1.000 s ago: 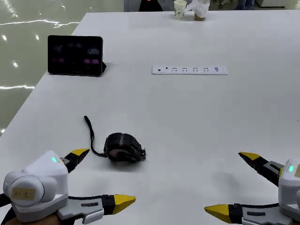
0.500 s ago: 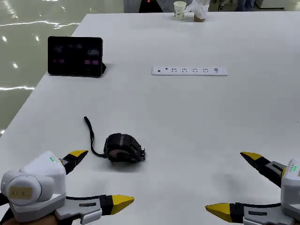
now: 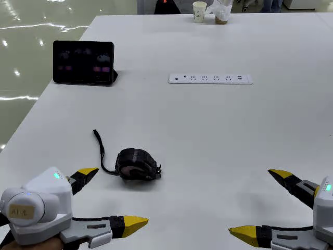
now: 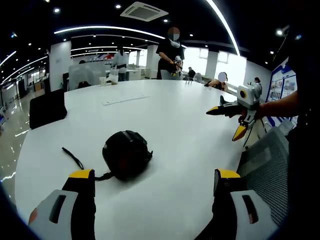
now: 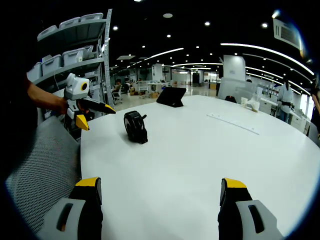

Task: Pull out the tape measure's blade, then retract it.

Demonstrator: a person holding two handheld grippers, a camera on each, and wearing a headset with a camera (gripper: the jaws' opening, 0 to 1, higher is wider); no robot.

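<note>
A black tape measure with a black wrist strap lies on the white table, its blade fully in. In the left gripper view the tape measure sits just ahead of the yellow-tipped jaws. My left gripper is open at the near left edge, a short way in front of the case. My right gripper is open at the near right, well away from it. The right gripper view has the tape measure far off to the left, with the left gripper beyond it.
A dark tablet stands at the back left. A white power strip lies across the middle of the table. Paper cups stand at the far edge. People stand beyond the table in the left gripper view.
Both grippers have sunk slightly toward the bottom of the head view. The tape measure has not moved.
</note>
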